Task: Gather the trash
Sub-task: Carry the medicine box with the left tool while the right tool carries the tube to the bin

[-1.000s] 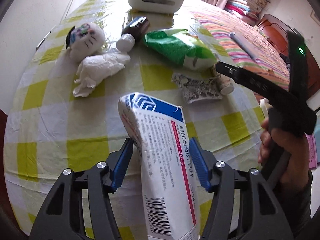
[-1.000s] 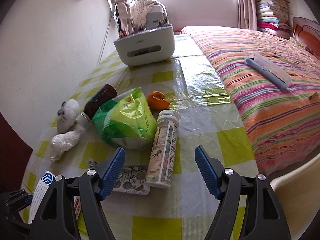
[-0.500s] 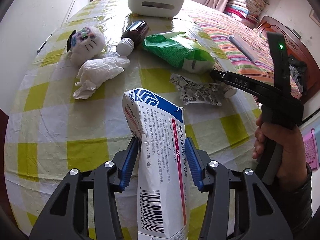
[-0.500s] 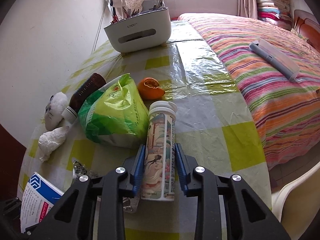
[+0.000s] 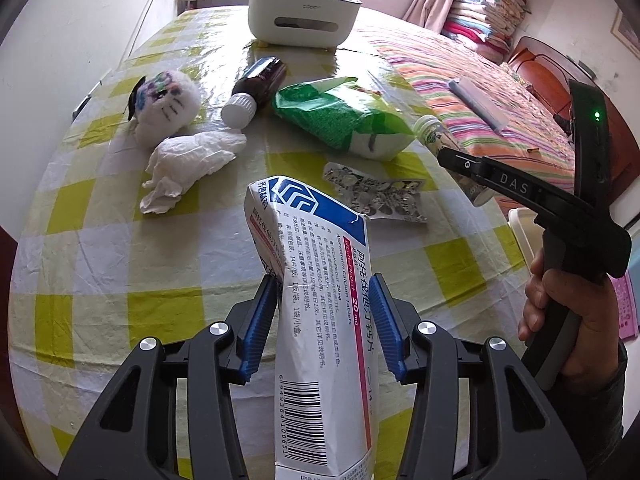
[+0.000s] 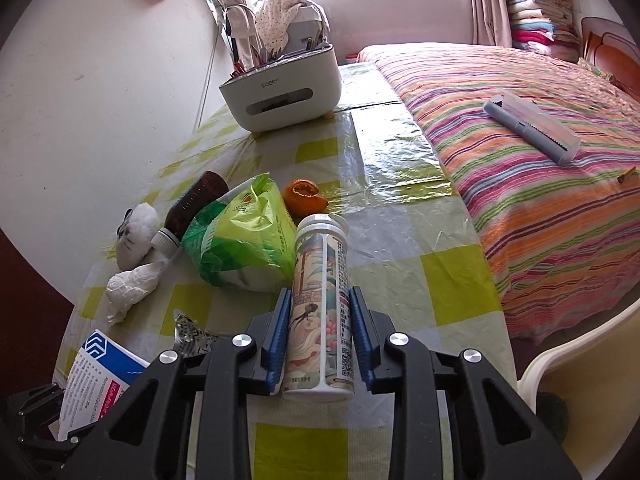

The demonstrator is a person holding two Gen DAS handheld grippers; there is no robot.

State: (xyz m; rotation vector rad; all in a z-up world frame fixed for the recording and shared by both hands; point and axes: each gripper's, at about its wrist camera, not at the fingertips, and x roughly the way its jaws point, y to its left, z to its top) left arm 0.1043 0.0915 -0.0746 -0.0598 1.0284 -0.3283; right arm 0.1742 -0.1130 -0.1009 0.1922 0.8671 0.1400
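My left gripper (image 5: 325,322) is shut on a crumpled white and blue medicine box (image 5: 320,304), held upright above the checked tablecloth. My right gripper (image 6: 319,338) is shut on a white tablet tube (image 6: 322,308) with a painted label, lifted slightly off the table. That tube (image 5: 438,138) also shows in the left wrist view, beyond the right gripper's black body. On the table lie a crumpled tissue (image 5: 188,168), a used blister pack (image 5: 376,196), a green plastic bag (image 5: 344,120), a brown bottle (image 5: 260,80) and an orange peel (image 6: 304,196).
A small white plush toy (image 5: 164,100) sits at the table's left. A white organiser box (image 6: 282,88) stands at the far end. A bed with a striped cover (image 6: 520,152) runs along the right, with a grey brush (image 6: 532,128) on it. A cream chair (image 6: 580,368) stands near right.
Both grippers closed: the left onto the medicine box, the right onto the tablet tube. The tube then rose a little off the table.
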